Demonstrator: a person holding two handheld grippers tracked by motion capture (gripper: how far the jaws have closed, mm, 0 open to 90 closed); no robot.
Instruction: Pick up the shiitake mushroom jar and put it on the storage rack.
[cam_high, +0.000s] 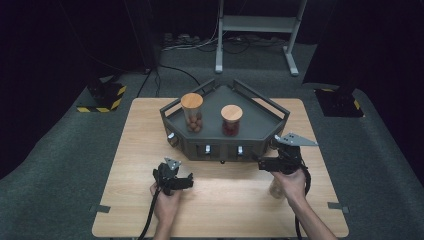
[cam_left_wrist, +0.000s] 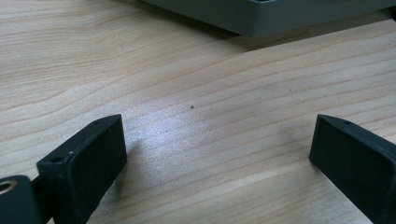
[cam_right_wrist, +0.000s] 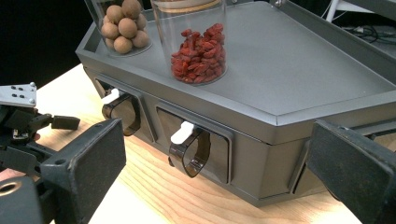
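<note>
The right gripper (cam_high: 264, 162) hangs with jaws spread wide, empty, just before the grey drawer tray (cam_right_wrist: 322, 88); the drawer's looped handle (cam_right_wrist: 189, 151) sits ahead between its jaws, the goji-berry jar (cam_right_wrist: 198, 44) above and beyond. The left gripper (cam_high: 186, 182), likewise spread and empty, hovers over bare wooden table (cam_left_wrist: 196, 93).

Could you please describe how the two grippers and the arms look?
Both the left gripper and the right gripper are black, with two blocky, flat-faced jaws. Each carries a grey three-cornered plate with small holes and trails a black cable. The forearms are bare, without sleeves.
</note>
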